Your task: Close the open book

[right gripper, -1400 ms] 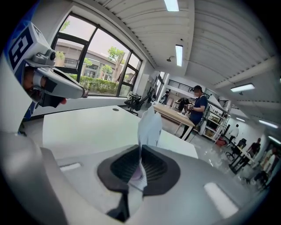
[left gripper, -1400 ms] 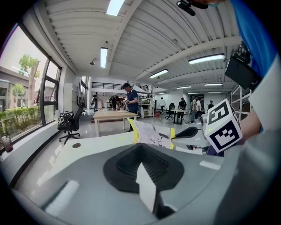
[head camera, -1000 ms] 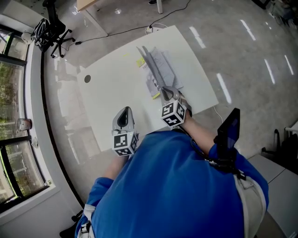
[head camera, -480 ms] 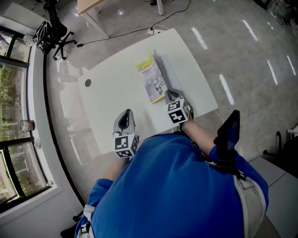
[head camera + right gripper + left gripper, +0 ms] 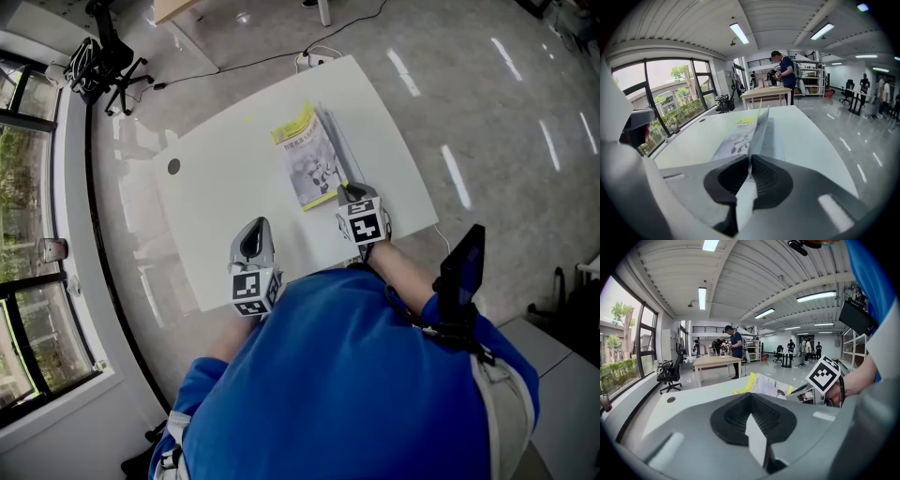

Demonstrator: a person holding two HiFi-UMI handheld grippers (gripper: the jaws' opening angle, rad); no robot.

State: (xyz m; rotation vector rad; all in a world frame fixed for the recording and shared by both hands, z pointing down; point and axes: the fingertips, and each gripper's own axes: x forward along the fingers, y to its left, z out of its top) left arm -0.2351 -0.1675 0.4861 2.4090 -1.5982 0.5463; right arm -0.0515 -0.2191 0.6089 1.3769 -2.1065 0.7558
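Now the book lies on the far right part of the white surface, its length running away from the person. It is not shut flat. The cover, grey with a yellow band at its far end, is raised at a slant over the printed pages, which show as a narrow strip along its right side.

The right gripper sits at the book's near right corner. In the right gripper view its jaws are closed to a narrow slit on the near edge of that cover. The sheet rises nearly edge-on from between the pads, with its printed outer face turned to the left and the flat pages to the right.

The left gripper hovers over the near edge of the surface, well apart from the book and to its left. In the left gripper view its jaws are together with nothing between them, and beyond them the book and the right gripper's marker cube show.

A small dark round hole is set in the surface near its left edge. On the glossy floor beyond stand an office chair by the windows and a dark cable. The person's blue shirt fills the lower part of the head view.
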